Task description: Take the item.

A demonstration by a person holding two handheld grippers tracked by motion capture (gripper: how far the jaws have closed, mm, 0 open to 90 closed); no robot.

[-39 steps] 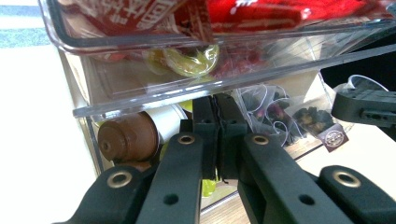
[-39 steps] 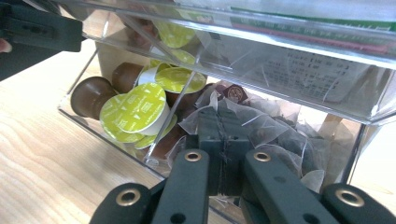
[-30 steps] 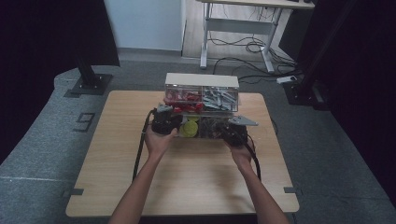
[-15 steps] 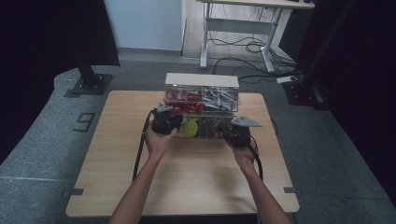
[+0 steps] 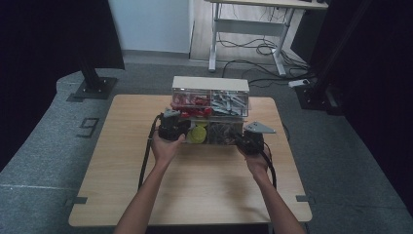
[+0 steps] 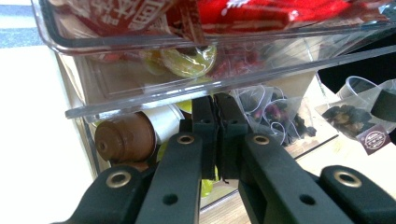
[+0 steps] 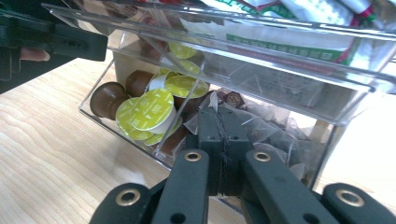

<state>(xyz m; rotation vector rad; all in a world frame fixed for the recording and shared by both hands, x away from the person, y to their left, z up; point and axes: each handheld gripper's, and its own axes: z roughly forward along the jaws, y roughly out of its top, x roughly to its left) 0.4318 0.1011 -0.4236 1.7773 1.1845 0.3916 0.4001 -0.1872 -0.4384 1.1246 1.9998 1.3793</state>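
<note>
A clear two-tier drawer organizer (image 5: 210, 84) with a white top stands at the far middle of the table. Its upper drawers hold red packets (image 6: 243, 11) and green-printed sachets (image 7: 289, 42). The lower drawer (image 7: 116, 133) stands pulled out and holds brown coffee capsules (image 6: 125, 137), several with yellow-green lids (image 7: 149, 109), and tea bags (image 6: 275, 112). My left gripper (image 5: 170, 124) (image 6: 215, 100) is shut, tips just under the upper drawer's front. My right gripper (image 5: 251, 140) (image 7: 219, 112) is shut against the lower drawer's front wall. I cannot make out clear plastic between either pair of jaws.
The wooden table (image 5: 195, 185) lies bare on the near side of the organizer. A loose tea bag with a round label (image 6: 369, 135) lies to one side. Behind the table are a black stand base (image 5: 92, 87) and a desk frame with cables (image 5: 253, 44).
My right gripper has drifted slightly toward the person and to the right. The left gripper has stayed put.
</note>
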